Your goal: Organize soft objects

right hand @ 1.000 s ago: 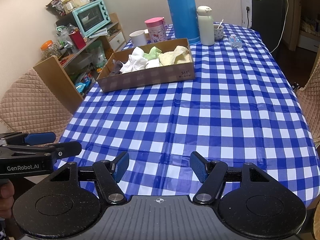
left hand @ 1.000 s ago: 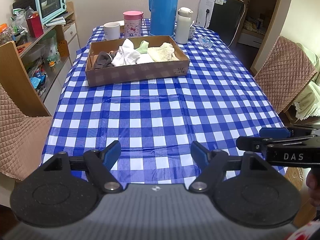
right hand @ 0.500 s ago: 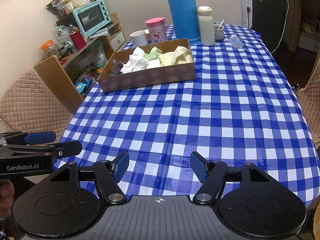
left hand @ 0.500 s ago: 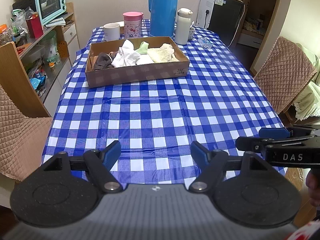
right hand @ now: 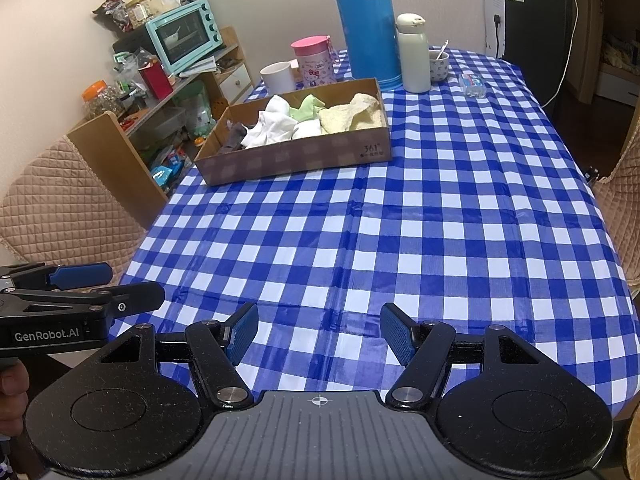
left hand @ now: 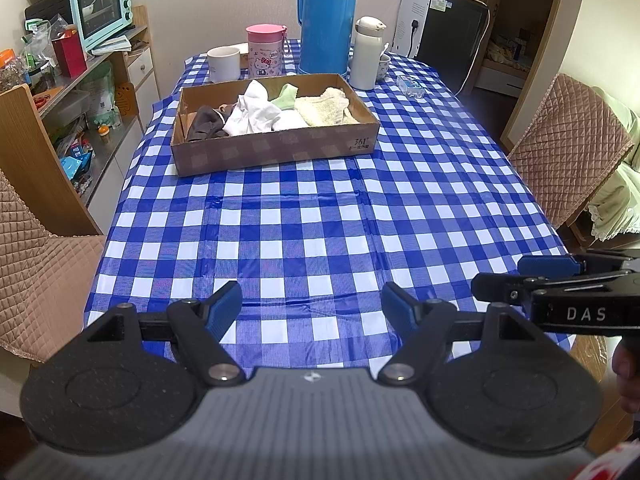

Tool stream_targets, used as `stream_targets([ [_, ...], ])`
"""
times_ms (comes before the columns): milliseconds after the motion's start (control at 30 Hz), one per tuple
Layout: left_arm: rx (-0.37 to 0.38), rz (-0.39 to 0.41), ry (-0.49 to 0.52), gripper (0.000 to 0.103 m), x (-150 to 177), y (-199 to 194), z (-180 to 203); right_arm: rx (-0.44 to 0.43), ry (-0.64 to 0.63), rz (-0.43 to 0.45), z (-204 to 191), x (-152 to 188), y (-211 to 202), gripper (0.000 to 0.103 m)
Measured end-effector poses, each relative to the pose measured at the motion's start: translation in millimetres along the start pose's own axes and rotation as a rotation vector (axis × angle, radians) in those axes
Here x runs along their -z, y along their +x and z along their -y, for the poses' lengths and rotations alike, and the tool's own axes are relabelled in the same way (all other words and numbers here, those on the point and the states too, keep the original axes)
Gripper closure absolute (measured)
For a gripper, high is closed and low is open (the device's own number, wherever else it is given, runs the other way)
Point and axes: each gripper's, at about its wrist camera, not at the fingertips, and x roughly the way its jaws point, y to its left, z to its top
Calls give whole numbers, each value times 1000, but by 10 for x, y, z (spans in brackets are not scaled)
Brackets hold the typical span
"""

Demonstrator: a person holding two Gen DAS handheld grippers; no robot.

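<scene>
Broadly, a table [left hand: 320, 232] in blue-and-white check carries a cardboard box [left hand: 276, 148] at its far half, with a tall blue thermos [left hand: 328, 20] just behind it. Inside the box lie the soft cloths [left hand: 276, 114], dark, white, green and cream. Near the table's front edge, the left gripper [left hand: 311, 308] and right gripper [right hand: 319, 330] both hover with jaws wide apart, holding nothing.

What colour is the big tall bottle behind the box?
The flask is bright blue, seen best in the right wrist view.

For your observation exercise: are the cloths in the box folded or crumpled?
Crumpled. The cloths lie bunched in loose heaps inside the box, with no flat folded edges showing in either view.
</scene>
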Motion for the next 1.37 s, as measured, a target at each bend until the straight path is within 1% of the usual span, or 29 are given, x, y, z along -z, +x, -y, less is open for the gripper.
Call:
stream_targets([
  [867, -1, 2, -1, 28, 8, -6, 1, 0, -1, -1, -4, -11, 16, 36],
  [1267, 0, 9, 0, 28, -81, 19, -55, 1, -1, -1, -8, -15, 22, 36],
  [1367, -3, -2, -7, 28, -106, 49, -72, 1, -1, -1, -10, -14, 22, 35],
])
